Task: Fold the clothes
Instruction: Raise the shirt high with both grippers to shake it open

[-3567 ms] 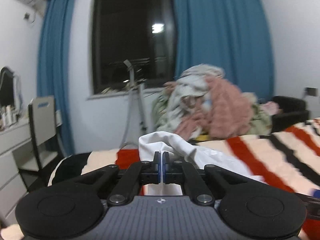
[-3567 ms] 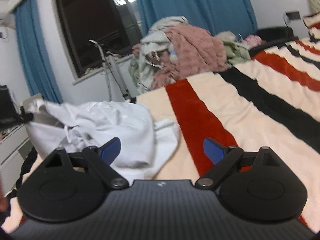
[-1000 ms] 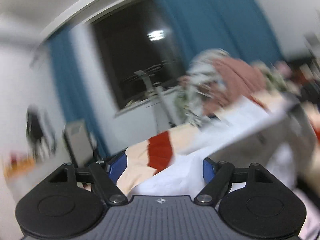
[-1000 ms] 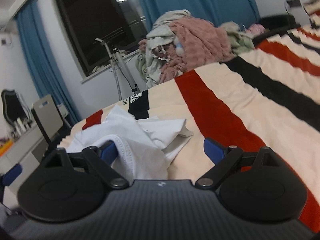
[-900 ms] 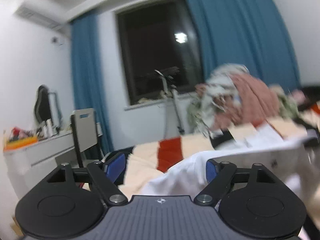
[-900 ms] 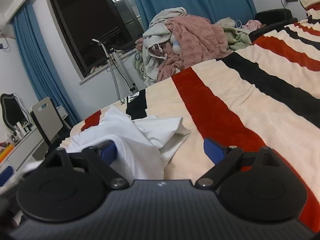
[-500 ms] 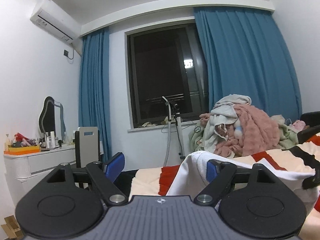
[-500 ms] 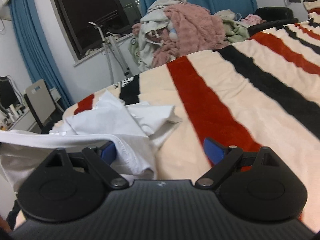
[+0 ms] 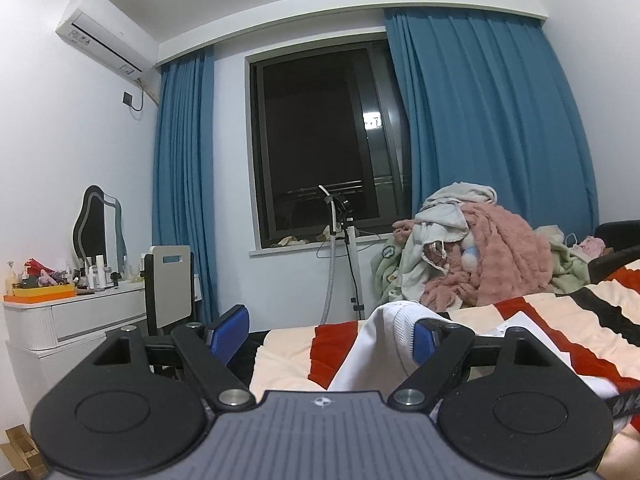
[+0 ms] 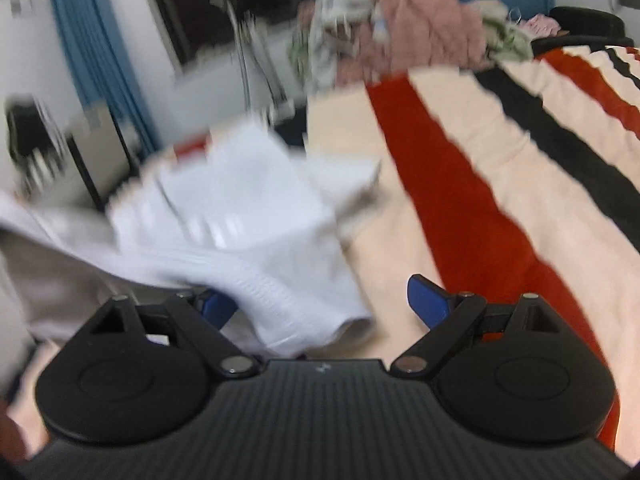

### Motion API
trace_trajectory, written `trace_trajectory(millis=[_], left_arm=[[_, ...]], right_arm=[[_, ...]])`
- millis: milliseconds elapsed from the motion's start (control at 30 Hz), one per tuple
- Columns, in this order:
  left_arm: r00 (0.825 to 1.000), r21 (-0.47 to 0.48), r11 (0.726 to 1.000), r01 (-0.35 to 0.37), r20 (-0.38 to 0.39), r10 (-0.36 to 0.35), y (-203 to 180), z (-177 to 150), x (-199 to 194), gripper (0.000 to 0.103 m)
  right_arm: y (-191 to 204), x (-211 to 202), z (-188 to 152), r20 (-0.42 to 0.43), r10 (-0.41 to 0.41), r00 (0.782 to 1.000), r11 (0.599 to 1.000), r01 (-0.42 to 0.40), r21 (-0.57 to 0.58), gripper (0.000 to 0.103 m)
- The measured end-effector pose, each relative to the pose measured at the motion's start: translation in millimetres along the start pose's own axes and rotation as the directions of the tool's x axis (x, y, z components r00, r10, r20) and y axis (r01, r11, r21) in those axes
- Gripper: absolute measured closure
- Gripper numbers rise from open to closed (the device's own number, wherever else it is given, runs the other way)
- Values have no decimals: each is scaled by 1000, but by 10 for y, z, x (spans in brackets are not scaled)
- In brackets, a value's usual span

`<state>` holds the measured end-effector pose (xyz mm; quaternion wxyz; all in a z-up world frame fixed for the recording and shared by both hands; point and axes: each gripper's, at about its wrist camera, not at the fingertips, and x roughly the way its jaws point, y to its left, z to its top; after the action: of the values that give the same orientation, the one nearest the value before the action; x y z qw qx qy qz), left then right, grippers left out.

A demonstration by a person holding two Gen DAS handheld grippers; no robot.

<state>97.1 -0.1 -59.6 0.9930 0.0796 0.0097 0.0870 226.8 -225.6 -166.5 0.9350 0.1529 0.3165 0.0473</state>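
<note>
A white garment (image 10: pixel 240 220) lies crumpled on the striped blanket (image 10: pixel 460 184), its ribbed hem draped over the left finger of my right gripper (image 10: pixel 320 304), which stands open. In the left wrist view the same white garment (image 9: pixel 380 344) rises in a fold between the open jaws of my left gripper (image 9: pixel 326 330), resting against the right finger's blue pad (image 9: pixel 424 340). Neither gripper is clamped on the cloth. The right wrist view is blurred by motion.
A heap of pink and pale clothes (image 9: pixel 480 252) sits at the far end of the bed. A white dresser (image 9: pixel 76 320) with a chair (image 9: pixel 170 284) stands at left. A garment steamer pole (image 9: pixel 348 260) stands before the dark window with blue curtains.
My left gripper, shut on the cloth 3.6 s ago, now stands open and tilted upward. The right gripper has swung down over the garment, whose hem now lies across its left finger.
</note>
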Motion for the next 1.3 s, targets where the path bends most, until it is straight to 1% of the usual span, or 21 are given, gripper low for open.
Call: trace_trajectory(millis=[67,100,167,200,267,333,400,467,533,567,633,667,733,833,900,1033,1133,1200,1267,1300], left_arm=[[1000,2,1000,0,-10,0,14,-9,29,20],[1000,3,1000,1,-15,-1,22,-13,43,20],[1000,7,1000,2,-26,-2,29,-25,71,20],[999,12,1000,3,-32,-3,21,-37,83,20],[999,26,1000,13,-45,-12,-9,-64,99,20],[998,39,999,31,-58,-29,-43,-92,114,20],[996,47,996,71,-66,-68,-90,-122,120,20],[993,79,992,99,-77,-93,-170,-167,129,20],[989,111,986,123,-95,-113,-251,-226,150,20],[987,127,983,129,-109,-116,-292,-266,166,20],[984,161,978,129,-147,-105,-377,-369,209,20],[983,167,979,118,-160,-91,-388,-403,240,20],[983,157,985,74,-178,-45,-347,-438,320,19],[978,143,990,7,-206,23,-285,-489,440,19],[976,100,995,-29,-211,50,-188,-473,491,19],[978,-7,996,-87,-193,84,58,-347,473,18],[978,-40,992,-122,-174,114,187,-281,381,17],[978,-64,989,-131,-173,118,265,-244,329,16],[978,-81,988,-134,-171,119,332,-199,195,16],[978,-88,987,-135,-171,119,359,-170,118,16]], right_arm=[[-47,80,-34,-30,-44,999,998,46,45,12],[-109,50,-22,-12,-62,998,994,63,90,12],[-212,-88,22,66,-105,992,983,93,156,12],[-223,-185,46,121,-124,985,981,104,165,12],[-209,-392,83,245,-151,958,980,114,162,12],[-148,-544,116,342,-153,927,985,113,133,12],[-67,-645,136,411,-127,903,991,103,80,12],[-18,-687,150,444,-110,889,994,106,34,12],[21,-671,154,446,-107,889,993,115,9,12],[10,-663,154,439,-107,892,994,113,11,12],[-27,-664,167,428,-110,897,994,109,26,12],[-39,-670,172,425,-112,898,994,109,31,12],[-34,-686,168,428,-113,897,993,113,25,12],[-23,-697,161,427,-116,897,992,122,13,12],[-4,-633,163,397,-121,910,991,137,-11,12],[-10,-376,170,286,-178,942,977,204,-62,12],[-23,-246,85,196,-208,958,970,228,-87,12],[-48,-229,8,158,-231,960,965,246,-85,12],[-44,-291,-51,167,-254,953,957,273,-100,12],[-28,-365,-75,187,-261,947,953,284,-106,12]])
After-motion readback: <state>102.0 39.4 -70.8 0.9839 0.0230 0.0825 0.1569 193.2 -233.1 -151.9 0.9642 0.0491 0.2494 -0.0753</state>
